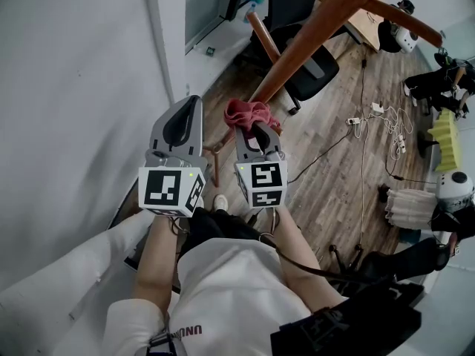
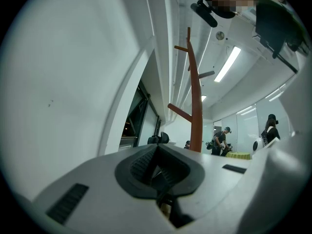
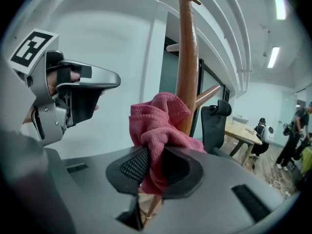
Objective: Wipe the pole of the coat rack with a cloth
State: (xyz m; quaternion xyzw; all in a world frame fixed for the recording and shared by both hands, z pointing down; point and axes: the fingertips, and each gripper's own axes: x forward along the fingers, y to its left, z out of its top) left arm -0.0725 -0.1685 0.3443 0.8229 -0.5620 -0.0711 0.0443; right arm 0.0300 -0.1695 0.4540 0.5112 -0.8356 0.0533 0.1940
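Note:
The brown wooden pole [image 1: 312, 39] of the coat rack slants from the top right down to the middle of the head view. My right gripper [image 1: 257, 130] is shut on a bunched pink cloth [image 1: 249, 113], and the cloth lies against the pole. In the right gripper view the cloth [image 3: 158, 126] bulges out of the gripper [image 3: 153, 167] in front of the pole [image 3: 187, 57]. My left gripper [image 1: 189, 110] hangs just left of it, shut with nothing in it, clear of the pole. The left gripper view shows its gripper [image 2: 157, 172] below the rack [image 2: 196, 106].
A white wall [image 1: 74, 87] stands close on the left. A black office chair [image 1: 304, 58] sits behind the rack's base. Cables and a power strip [image 1: 378, 121] lie on the wood floor to the right. People stand far off [image 3: 295, 130] near a desk [image 3: 243, 130].

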